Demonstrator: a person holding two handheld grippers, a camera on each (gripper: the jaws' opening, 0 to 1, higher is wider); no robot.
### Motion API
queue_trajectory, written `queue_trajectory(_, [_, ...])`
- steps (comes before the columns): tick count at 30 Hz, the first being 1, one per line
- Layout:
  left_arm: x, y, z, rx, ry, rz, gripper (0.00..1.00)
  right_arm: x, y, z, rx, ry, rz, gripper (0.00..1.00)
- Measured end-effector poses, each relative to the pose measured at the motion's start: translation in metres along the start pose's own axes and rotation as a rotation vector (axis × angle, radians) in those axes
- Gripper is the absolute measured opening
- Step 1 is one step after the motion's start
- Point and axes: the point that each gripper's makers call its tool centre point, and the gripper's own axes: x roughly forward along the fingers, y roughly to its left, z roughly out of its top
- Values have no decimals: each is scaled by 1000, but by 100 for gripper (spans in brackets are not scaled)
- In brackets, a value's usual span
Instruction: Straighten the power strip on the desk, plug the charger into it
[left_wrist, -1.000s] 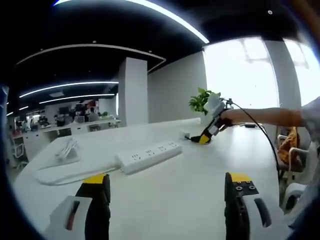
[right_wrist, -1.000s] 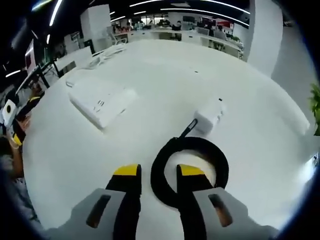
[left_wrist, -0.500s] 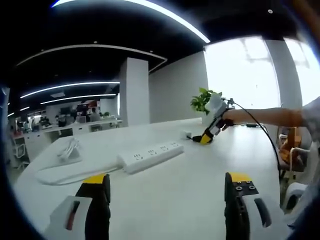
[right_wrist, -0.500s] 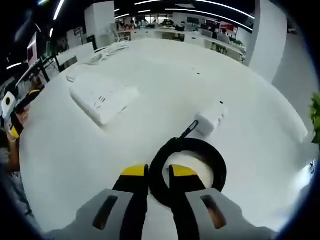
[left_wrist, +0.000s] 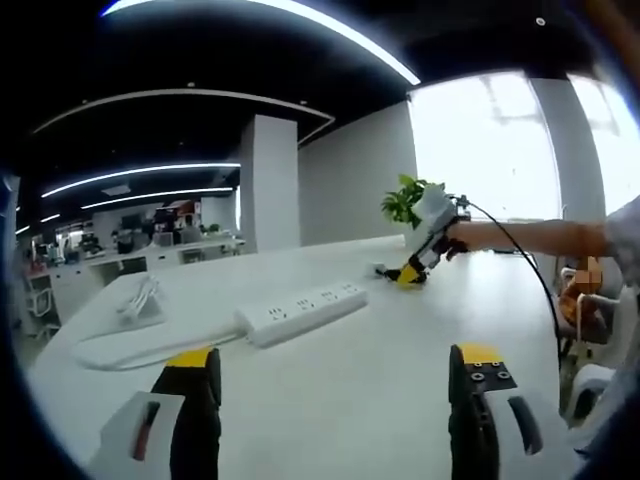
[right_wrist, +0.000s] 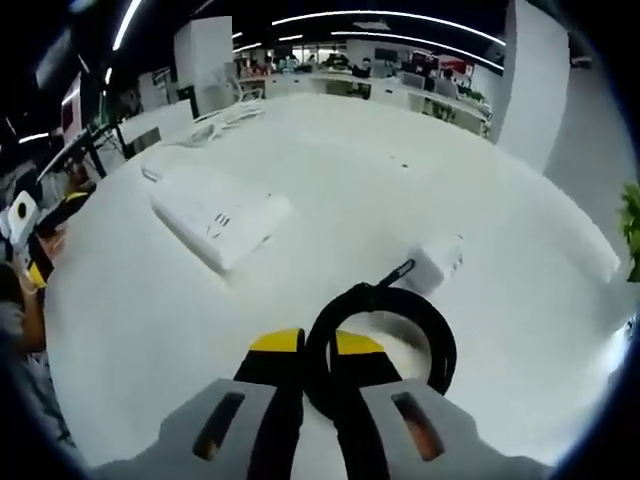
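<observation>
Desk (left_wrist: 350, 380): white, broad, with a curved edge; carries all items below.

Power strip (left_wrist: 300, 312): white, long, lying flat near the middle of the desk, set at a slant to the near edge in the left gripper view. A row of sockets shows along its top. In the right gripper view the power strip (right_wrist: 218, 215) lies toward the left edge of the desk, well apart from the charger.

Power strip cord (left_wrist: 120, 345): white, running off the strip's left end along the desk toward its left edge.

Charger (right_wrist: 437, 263): small white block, on the desk just beyond the coil of cable, toward the far right side of the desk in the right gripper view.

Charger cable (right_wrist: 400, 315): black, wound into 1 round coil, with a short lead reaching the charger.

Right gripper (right_wrist: 318, 345): yellow-tipped black jaws drawn close together, clamped on the near side of the cable coil. In the left gripper view the right gripper (left_wrist: 412, 272) is at the far right part of the desk, held by a person's hand (left_wrist: 455, 238).

Left gripper (left_wrist: 335, 365): over the near edge of the desk, jaws wide apart, nothing between them.

Plant (left_wrist: 403, 200): green leaves beyond the far edge of the desk.

Loose white cable bundle (left_wrist: 135, 298): near the far left edge of the desk.
</observation>
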Motion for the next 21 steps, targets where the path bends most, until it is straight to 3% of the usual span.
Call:
queue_trajectory(6, [0, 0, 2, -1, -7, 0, 96, -8, -10, 27, 132, -198, 4, 7])
queue_trajectory(11, [0, 2, 2, -1, -5, 4, 96, -23, -11, 48, 130, -342, -12, 7])
queue_trajectory(21, [3, -2, 2, 2, -2, -2, 95, -44, 3, 72, 99, -453, 7, 7])
